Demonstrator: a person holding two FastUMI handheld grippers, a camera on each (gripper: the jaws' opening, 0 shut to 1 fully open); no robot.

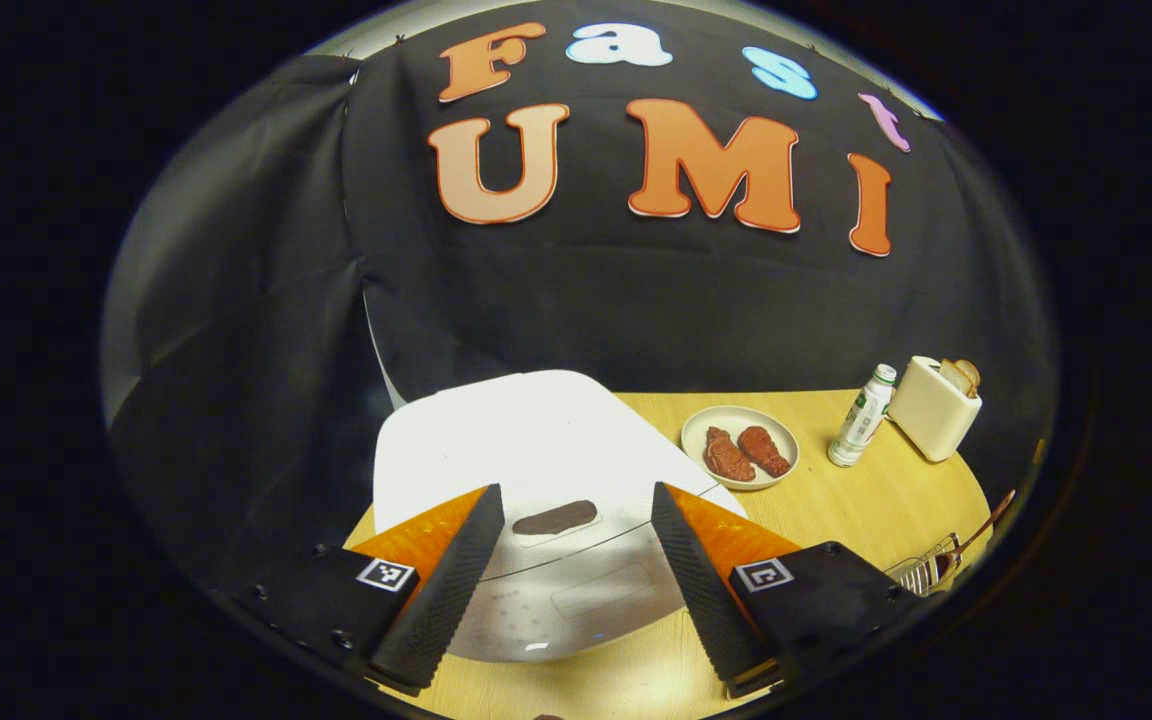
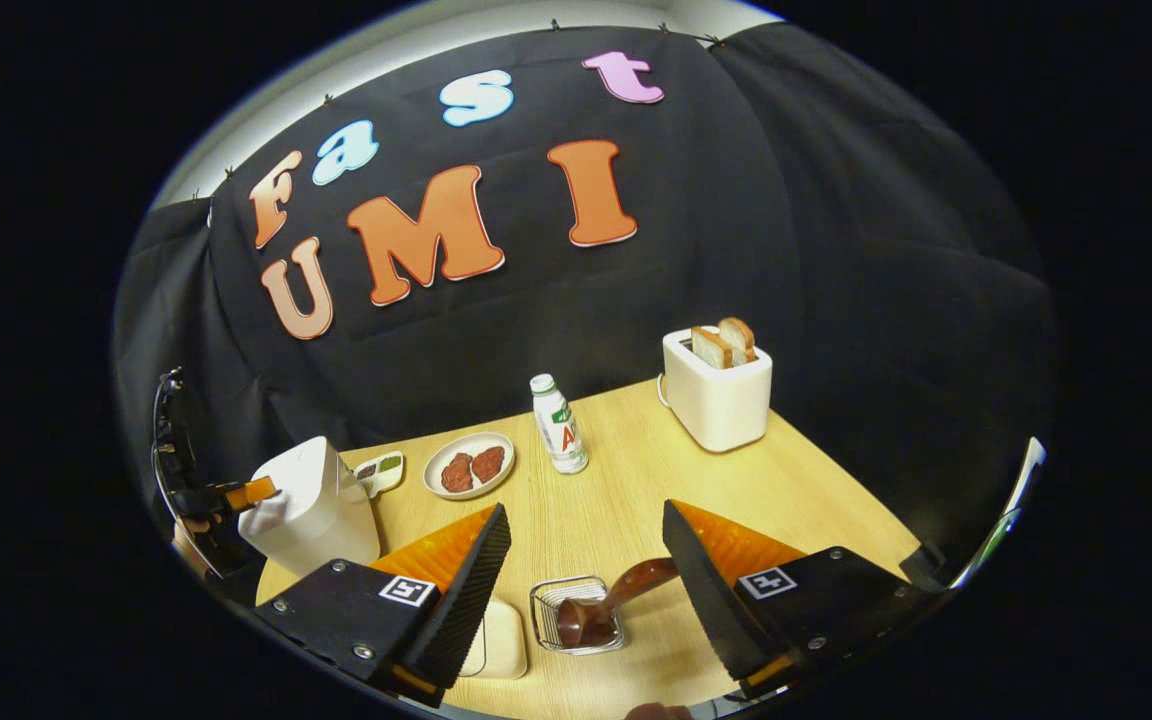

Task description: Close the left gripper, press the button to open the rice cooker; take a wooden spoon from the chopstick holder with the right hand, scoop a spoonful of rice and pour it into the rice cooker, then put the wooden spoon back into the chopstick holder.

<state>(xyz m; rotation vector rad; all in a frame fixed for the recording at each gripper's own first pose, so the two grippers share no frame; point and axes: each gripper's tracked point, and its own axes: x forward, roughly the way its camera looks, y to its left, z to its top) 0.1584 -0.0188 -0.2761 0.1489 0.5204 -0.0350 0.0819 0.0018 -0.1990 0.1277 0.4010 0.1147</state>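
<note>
In the left gripper view the left gripper hangs just above the rice cooker, its fingers spread wide to either side of the white lid. The dark button lies between them, a little toward twelve o'clock from the tips. I judge the hand has been brought here to line up on that button, but the task asks for closed fingers before the press, and that closing is not yet done. The lid is down. At two o'clock from the cooker sits a plate with two pieces of meat; farther toward three o'clock stand a bottle and a toaster. At four o'clock, near the table edge, a wire holder shows with a spoon handle slanting out of it. In the right gripper view the right gripper is also wide and holds nothing. It hovers over the holder, where the spoon leans with its handle pointing toward two o'clock, probably so it can be pinched from the side. The cooker stands at nine o'clock, with the left gripper at its far side. The plate, bottle and toaster run from eleven to one o'clock. A pale flat thing just left of the holder I cannot identify.
</note>
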